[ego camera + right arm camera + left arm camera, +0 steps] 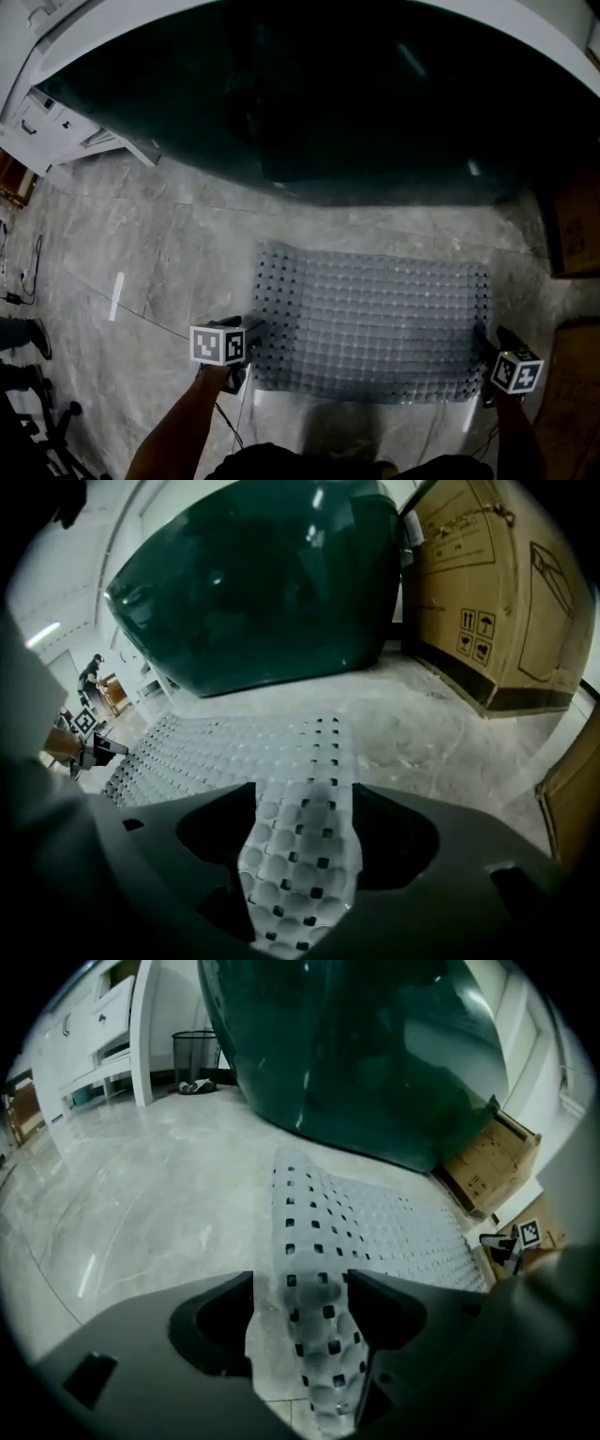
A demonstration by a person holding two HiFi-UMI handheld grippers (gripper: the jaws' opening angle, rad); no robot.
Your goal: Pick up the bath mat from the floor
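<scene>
The bath mat (370, 323), pale grey with bumps and rows of square holes, lies spread on the marble floor in front of the tub. My left gripper (246, 349) is at its near left corner and my right gripper (487, 361) at its near right corner. In the left gripper view the mat's edge (314, 1269) runs between the jaws of the left gripper (300, 1288), which stand open with a gap on the left side. In the right gripper view a strip of mat (300, 836) lies between the spread jaws of the right gripper (305, 799).
A large dark green bathtub (319, 94) stands just beyond the mat. Cardboard boxes (572, 225) stand at the right, one tall box (487, 583) close to the right gripper. A white cabinet (37, 122) and a wire bin (192, 1058) are at the left. A shoe (28, 333) shows far left.
</scene>
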